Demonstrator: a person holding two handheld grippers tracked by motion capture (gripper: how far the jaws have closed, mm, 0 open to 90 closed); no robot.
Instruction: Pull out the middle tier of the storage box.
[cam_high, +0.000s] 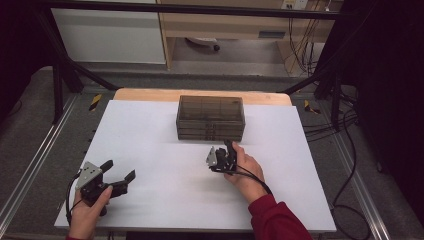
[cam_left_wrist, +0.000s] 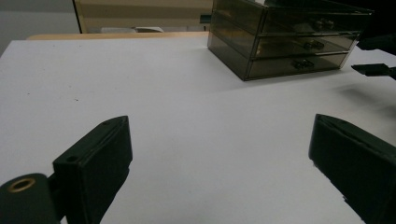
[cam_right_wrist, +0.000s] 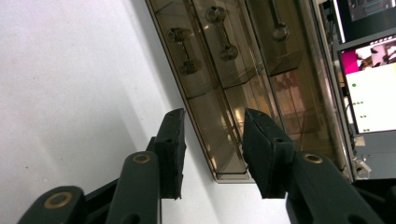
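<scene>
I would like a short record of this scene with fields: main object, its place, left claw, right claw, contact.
main object: smoky clear drawer box with three drawers, all closed
place: far middle of the white table
left claw: near the table's near left corner, jaws wide apart, nothing between them
right claw: rolled sideways, close in front of the box, jaws partly apart, nothing between them
contact: none seen; both claws are apart from the box
</scene>
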